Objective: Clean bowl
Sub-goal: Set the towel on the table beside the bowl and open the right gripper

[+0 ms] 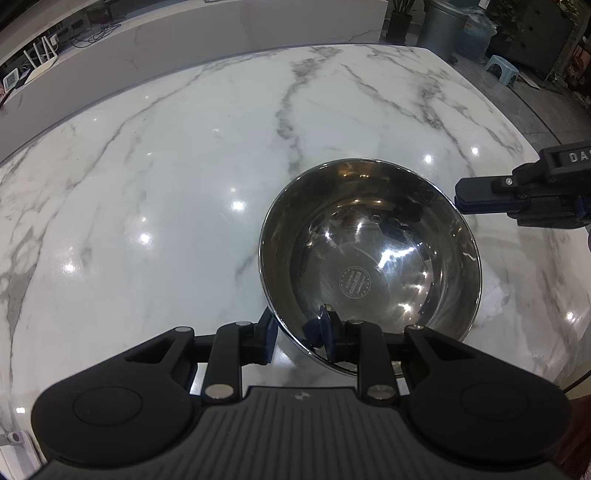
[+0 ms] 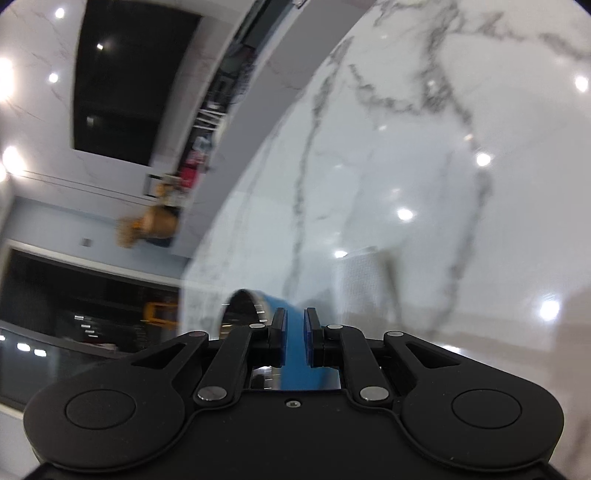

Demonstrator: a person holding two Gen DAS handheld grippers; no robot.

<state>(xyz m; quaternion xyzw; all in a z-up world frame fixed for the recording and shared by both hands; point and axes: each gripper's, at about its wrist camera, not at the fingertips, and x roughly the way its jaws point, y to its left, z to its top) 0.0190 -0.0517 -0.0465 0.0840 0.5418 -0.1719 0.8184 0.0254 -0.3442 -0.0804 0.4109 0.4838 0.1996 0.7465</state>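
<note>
A steel bowl (image 1: 373, 258) stands on the marble table (image 1: 166, 184), shiny inside with a round stamp on its bottom. My left gripper (image 1: 297, 325) is shut on the bowl's near rim, one finger outside the wall and the other inside. My right gripper (image 1: 458, 201) reaches in from the right, just above the bowl's far right rim. In the right wrist view that gripper (image 2: 294, 321) shows a narrow gap with nothing gripped. Part of the bowl's rim (image 2: 242, 297) and a blue band show behind it.
A white paper towel (image 1: 493, 291) lies flat on the table just right of the bowl, also seen as a pale sheet (image 2: 364, 280) in the right wrist view. A grey bin (image 1: 439, 26) and a small stool (image 1: 502, 68) stand on the floor beyond the table's far edge.
</note>
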